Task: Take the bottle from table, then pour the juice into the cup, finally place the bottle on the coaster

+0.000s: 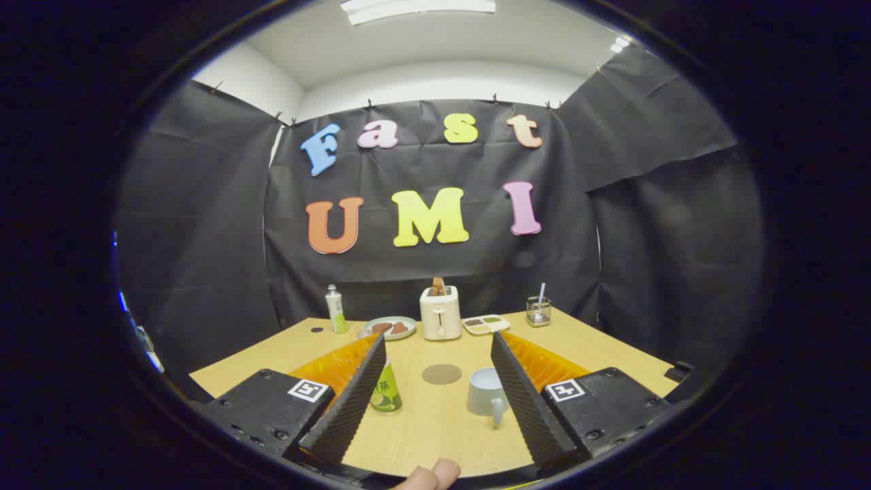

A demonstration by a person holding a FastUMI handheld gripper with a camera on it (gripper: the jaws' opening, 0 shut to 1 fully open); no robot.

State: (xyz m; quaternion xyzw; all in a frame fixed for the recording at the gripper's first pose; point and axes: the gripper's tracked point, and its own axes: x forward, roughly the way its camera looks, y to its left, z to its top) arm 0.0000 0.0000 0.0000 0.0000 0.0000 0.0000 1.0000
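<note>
Smooth wooden table (pixel 435 422) bears bottle (pixel 386 395), round coaster (pixel 441 373), cup (pixel 486 393); gripper (pixel 435 361) fingers spread.

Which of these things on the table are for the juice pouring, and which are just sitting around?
For the job: bottle by one finger, cup, coaster, gripper with jaws open.

Lying about: toaster, plate, snack tray, white bottle, glass holder.
</note>
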